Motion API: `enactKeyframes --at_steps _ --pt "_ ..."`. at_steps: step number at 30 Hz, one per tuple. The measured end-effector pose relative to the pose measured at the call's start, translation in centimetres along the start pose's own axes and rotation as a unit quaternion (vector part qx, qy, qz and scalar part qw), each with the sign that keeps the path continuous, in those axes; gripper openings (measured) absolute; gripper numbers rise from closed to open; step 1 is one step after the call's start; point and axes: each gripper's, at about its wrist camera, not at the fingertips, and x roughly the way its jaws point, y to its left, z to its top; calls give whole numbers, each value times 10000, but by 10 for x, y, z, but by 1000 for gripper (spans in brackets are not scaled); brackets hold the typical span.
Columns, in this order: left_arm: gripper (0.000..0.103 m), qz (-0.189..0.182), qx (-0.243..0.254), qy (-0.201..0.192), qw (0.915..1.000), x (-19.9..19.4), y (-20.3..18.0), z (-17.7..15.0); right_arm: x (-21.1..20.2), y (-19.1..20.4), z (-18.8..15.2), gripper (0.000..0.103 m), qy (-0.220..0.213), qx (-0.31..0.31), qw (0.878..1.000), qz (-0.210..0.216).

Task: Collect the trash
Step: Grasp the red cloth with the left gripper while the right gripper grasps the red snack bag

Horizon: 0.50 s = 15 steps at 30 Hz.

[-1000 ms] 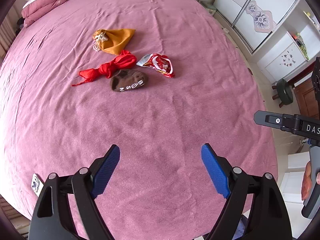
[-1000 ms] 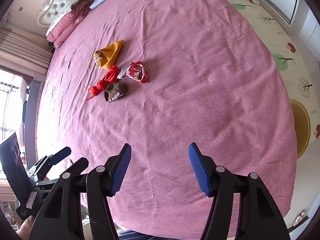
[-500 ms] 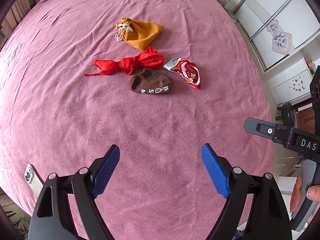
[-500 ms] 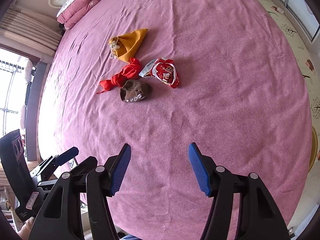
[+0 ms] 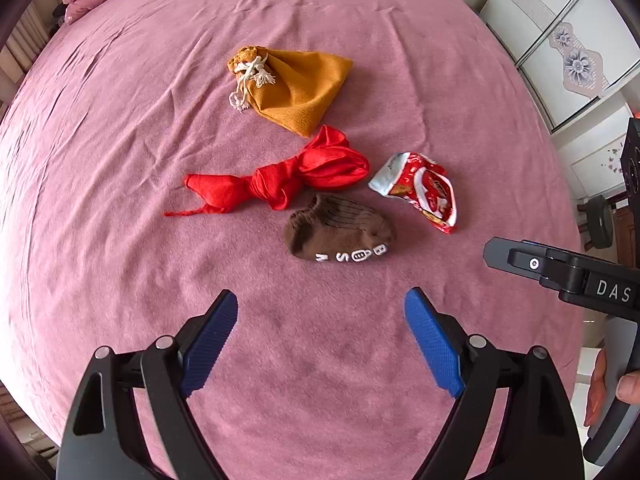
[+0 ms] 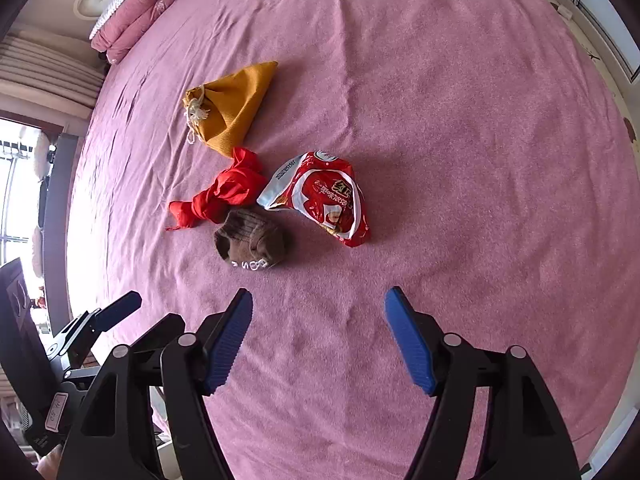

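A crumpled red and white snack wrapper (image 5: 420, 188) (image 6: 324, 196) lies on the pink bed cover. Beside it lie a brown sock (image 5: 338, 232) (image 6: 250, 238), a knotted red cloth (image 5: 280, 178) (image 6: 224, 194) and a mustard drawstring pouch (image 5: 292, 88) (image 6: 230, 114). My left gripper (image 5: 320, 336) is open and empty, short of the sock. My right gripper (image 6: 318, 336) is open and empty, short of the wrapper and sock. Part of the right gripper (image 5: 560, 272) shows at the right of the left wrist view.
The pink bed cover (image 5: 120, 140) fills both views. Folded pink bedding (image 6: 136, 12) lies at the head of the bed. White wardrobe doors (image 5: 560, 40) stand to the right. A window and curtains (image 6: 24, 128) are on the left.
Both grippers have moved closer to the pile of items, which now looks larger and nearer in both views. Both stay open.
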Motion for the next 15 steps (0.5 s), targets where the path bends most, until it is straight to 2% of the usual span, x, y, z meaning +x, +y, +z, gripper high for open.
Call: enactKeyframes --at_steps 10,15 --pt "86 290 472 100 9984 36 29 49 58 2 46 80 211 218 9991 -300" --pt "86 319 601 193 9975 51 34 60 74 -3 61 88 199 456 9976 -487"
